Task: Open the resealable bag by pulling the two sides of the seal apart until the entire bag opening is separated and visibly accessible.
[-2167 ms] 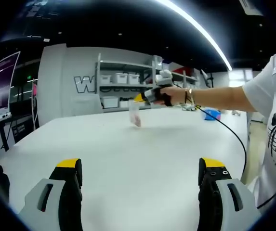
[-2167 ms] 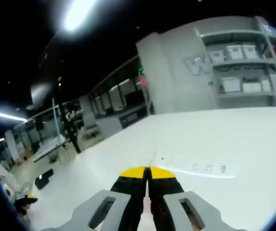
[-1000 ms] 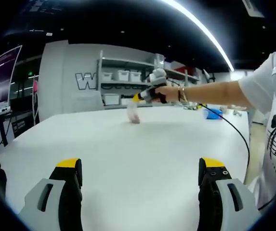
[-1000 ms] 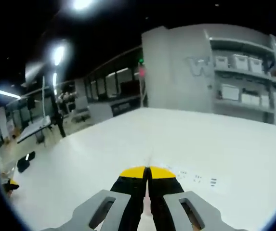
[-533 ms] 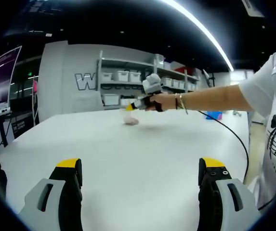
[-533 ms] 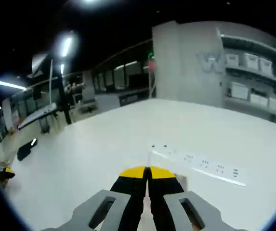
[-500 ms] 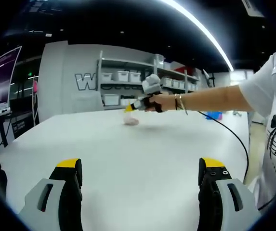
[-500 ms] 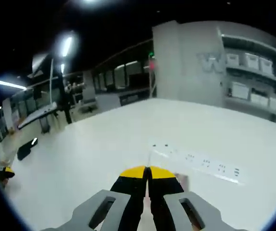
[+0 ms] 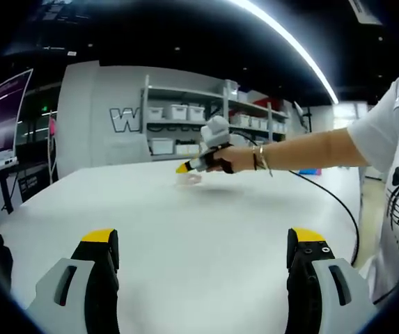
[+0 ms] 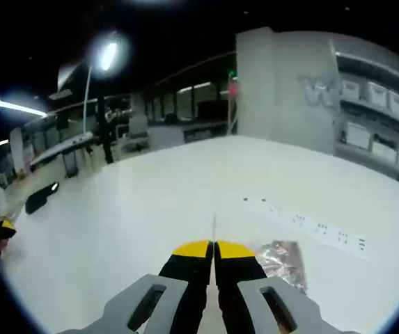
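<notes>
Here the right gripper (image 10: 213, 249) has its jaws pressed together on the thin clear edge of the bag (image 10: 280, 261), which lies on the white table (image 10: 150, 209) just right of the jaw tips. Beyond them a row of small dark marks (image 10: 303, 221) crosses the tabletop. The left gripper (image 9: 202, 240) holds its jaws wide apart with nothing between them, low over the table. Far ahead of them a person's hand (image 9: 230, 158) holds the right gripper down at the bag. Shelves with bins (image 9: 178, 115) line the back wall.
</notes>
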A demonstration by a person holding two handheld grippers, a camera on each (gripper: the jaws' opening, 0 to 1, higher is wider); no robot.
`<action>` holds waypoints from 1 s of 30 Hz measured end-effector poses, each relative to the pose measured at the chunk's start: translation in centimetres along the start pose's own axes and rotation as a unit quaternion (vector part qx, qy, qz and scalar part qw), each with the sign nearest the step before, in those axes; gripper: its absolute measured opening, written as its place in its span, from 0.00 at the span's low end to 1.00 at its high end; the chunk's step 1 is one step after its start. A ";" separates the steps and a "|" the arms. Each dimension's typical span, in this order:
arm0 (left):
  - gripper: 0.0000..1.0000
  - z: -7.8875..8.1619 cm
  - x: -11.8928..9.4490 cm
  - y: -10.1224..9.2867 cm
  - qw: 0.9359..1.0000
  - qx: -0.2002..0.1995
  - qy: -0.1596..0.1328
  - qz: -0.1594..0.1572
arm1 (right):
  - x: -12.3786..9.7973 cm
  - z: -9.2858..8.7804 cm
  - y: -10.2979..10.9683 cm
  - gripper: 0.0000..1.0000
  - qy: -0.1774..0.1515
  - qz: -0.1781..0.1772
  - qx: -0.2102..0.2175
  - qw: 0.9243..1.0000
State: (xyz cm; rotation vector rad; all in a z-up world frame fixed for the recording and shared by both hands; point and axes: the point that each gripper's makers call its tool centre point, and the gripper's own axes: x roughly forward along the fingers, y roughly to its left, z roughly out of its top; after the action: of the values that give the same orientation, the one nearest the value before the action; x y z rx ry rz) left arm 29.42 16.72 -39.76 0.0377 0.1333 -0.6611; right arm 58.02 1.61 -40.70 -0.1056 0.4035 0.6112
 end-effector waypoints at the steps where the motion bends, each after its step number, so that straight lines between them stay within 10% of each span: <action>1: 1.00 0.0 -0.1 0.0 1.000 0.000 -0.001 0.000 | 0.0 -0.1 0.1 0.01 0.000 0.000 0.001 1.000; 30: 1.00 0.6 -1.2 -0.7 1.000 0.007 -0.011 0.002 | -2.8 -0.4 1.5 0.22 -0.023 -0.017 0.001 1.000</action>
State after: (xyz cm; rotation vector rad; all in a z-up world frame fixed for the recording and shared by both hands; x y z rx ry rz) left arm 28.16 16.88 -38.96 0.0439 0.1070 -0.6583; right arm 54.96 1.26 -39.97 -0.0972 0.3576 0.5793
